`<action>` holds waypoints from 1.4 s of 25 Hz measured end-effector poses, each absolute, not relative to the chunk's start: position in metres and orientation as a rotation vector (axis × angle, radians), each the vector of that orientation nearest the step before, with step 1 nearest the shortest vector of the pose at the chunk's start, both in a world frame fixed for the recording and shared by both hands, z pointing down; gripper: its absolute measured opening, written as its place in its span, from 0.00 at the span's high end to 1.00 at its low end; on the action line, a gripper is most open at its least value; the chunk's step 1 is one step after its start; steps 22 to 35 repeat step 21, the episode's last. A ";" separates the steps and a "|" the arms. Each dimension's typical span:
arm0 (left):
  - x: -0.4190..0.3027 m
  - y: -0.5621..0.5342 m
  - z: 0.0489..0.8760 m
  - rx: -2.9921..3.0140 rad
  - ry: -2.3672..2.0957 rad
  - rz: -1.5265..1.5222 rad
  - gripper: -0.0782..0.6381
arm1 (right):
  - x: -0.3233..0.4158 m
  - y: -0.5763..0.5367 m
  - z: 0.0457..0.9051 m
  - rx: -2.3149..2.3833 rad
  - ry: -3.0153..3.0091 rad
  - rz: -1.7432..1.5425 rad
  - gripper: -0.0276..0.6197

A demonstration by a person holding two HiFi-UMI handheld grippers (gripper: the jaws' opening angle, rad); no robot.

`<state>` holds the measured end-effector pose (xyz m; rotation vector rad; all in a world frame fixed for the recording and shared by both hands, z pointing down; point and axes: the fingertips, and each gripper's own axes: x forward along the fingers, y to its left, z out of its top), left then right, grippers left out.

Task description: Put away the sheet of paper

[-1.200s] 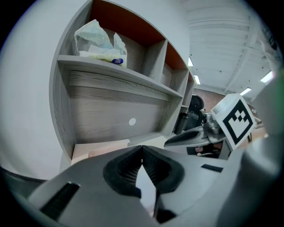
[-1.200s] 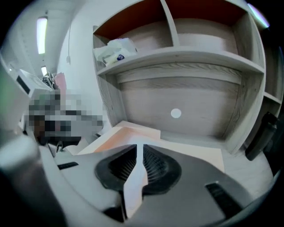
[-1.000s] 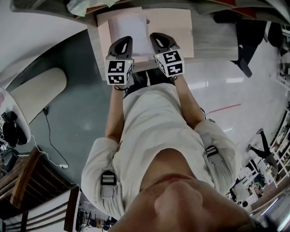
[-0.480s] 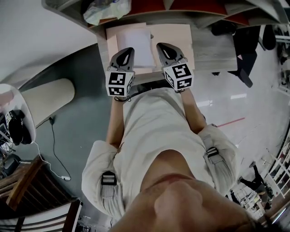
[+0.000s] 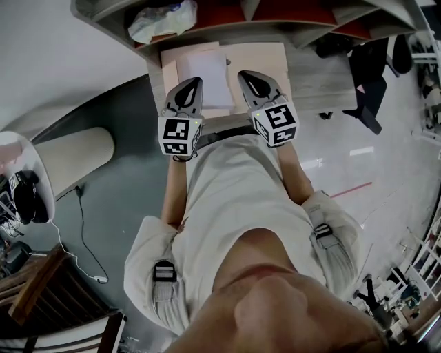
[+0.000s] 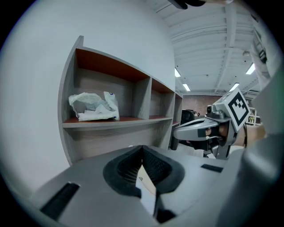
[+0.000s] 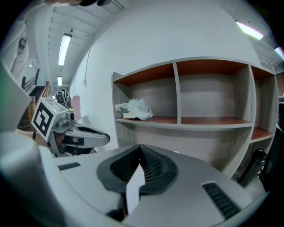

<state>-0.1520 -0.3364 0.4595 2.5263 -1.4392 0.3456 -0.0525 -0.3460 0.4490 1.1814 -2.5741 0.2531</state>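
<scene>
While both pairs of jaws clamp the sheet of paper (image 5: 205, 74), left gripper (image 5: 195, 83) at its left edge, right gripper (image 5: 243, 75) at its right, sheet hangs over tan mat (image 5: 267, 58) on table (image 5: 327, 69); shelf (image 7: 177, 126) beyond, crumpled bag (image 5: 163, 19) in left compartment.

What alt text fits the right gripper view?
The right tool, jaws shut, pinches the edge of a white sheet of paper in the foreground. Beyond it stands a shelf unit with open compartments, a crumpled white bag in the upper left one. The left tool shows at the left edge.
</scene>
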 end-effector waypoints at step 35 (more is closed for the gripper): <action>-0.138 -0.337 0.453 2.543 -1.424 0.333 0.86 | -0.054 -0.341 0.457 1.132 -2.567 0.286 0.93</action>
